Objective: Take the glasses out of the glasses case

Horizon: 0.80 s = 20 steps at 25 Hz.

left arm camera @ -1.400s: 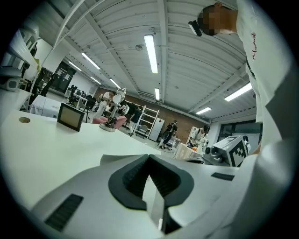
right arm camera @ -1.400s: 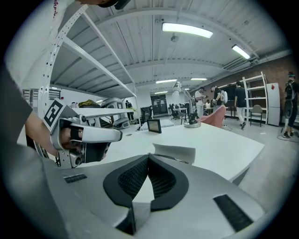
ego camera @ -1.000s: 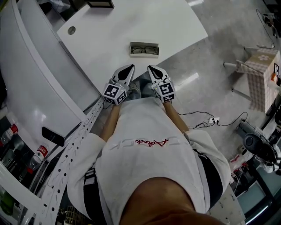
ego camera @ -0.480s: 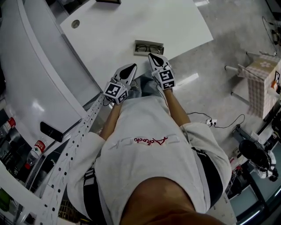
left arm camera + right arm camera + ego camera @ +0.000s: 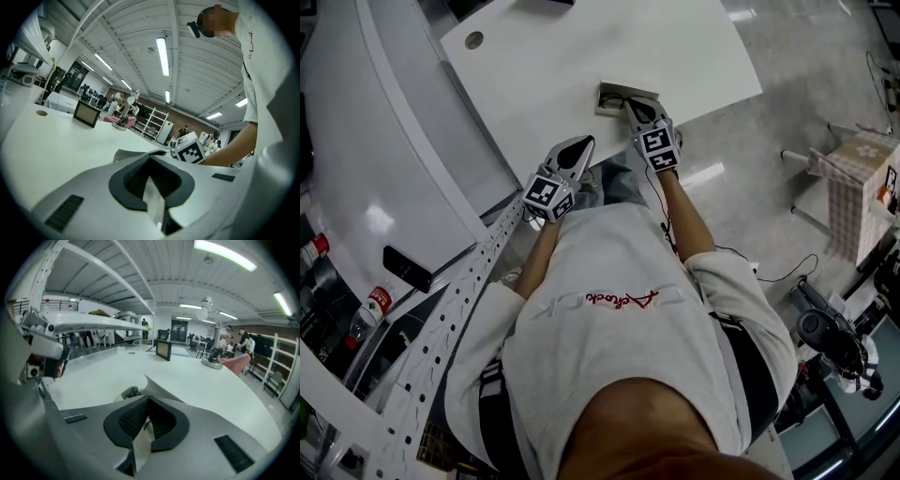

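Desk: white desk (image 5: 562, 66) in an open workshop hall, near edge facing the person
Glasses case (image 5: 614, 91): lies open close to the desk's near edge
Glasses (image 5: 617, 97): dark frame inside the case, not lifted
Right tool (image 5: 637, 105): jaws clenched together on nothing, tip at the case's near right end; contact cannot be confirmed
Left tool (image 5: 575, 148): jaws clenched, empty, at the desk edge, apart from the case
Done: case open, right tool at the case
Remaining: spread the jaws, grasp the frame, lift it clear
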Available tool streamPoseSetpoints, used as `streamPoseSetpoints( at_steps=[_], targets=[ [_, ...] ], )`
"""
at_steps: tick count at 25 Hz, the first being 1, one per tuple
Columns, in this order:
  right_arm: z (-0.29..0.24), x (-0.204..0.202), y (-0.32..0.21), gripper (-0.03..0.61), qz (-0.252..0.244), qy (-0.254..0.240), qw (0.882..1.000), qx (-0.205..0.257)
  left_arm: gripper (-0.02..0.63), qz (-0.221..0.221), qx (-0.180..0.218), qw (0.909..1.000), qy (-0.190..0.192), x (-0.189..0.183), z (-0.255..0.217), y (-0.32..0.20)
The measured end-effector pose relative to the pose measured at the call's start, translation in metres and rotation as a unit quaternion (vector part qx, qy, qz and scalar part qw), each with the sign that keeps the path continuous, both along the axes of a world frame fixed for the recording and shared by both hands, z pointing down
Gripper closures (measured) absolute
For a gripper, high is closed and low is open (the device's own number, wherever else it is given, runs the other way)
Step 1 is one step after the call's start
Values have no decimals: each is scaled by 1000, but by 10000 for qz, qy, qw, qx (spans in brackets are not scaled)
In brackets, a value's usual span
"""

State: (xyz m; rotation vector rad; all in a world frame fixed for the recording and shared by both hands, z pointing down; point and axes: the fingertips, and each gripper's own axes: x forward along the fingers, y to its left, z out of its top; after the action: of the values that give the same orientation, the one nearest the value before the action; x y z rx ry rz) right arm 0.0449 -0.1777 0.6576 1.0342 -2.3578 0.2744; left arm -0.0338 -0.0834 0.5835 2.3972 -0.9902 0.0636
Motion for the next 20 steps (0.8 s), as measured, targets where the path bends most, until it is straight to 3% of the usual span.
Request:
streamPoseSetpoints(
  at_steps=[2, 4, 6, 9, 13, 20],
  targets=[
    [8, -2, 4, 580, -434, 797, 9957, 180, 614, -30, 24, 10000, 12, -2, -1, 1],
    [11, -4, 7, 560, -868, 1539, 9831, 469, 614, -59, 40, 10000, 31, -3, -2, 1],
    [14, -4, 6, 500, -1246, 2183, 9654, 699, 614, -75, 49, 9999, 50, -4, -3, 1],
    [24, -2, 3, 466, -1713, 2988, 9348, 872, 614, -62, 59, 9999, 67, -3, -3, 1],
    [36, -1, 1, 454, -2046, 3325, 9172, 794, 614, -73, 51, 9999, 84, -4, -3, 2],
    [43, -6, -5, 493, -2253, 3486, 9062, 811, 614, -109, 32, 9999, 70, -8, -2, 3]
  ],
)
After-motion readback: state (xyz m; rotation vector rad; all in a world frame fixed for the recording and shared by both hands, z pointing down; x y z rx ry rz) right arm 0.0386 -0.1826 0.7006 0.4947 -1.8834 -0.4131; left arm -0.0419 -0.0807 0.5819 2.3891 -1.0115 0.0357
